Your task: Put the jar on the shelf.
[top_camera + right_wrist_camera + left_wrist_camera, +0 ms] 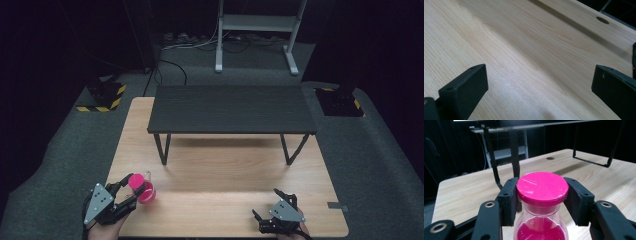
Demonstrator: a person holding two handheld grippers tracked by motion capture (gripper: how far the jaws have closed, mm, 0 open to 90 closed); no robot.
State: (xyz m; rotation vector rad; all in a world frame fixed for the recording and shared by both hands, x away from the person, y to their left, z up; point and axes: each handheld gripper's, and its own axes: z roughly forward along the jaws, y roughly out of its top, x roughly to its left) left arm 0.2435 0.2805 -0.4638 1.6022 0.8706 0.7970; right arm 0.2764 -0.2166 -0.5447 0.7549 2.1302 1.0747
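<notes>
- At the table's (230, 210) near left corner, the left gripper (541, 202) pinches the pink cap of a clear bottle (142, 189), pads pressed on both sides, likely for lifting.
- Pink liquid inside; bottle kept upright, presumably against spilling.
- Right gripper (276, 210) rests spread over bare wood, holding nothing.
</notes>
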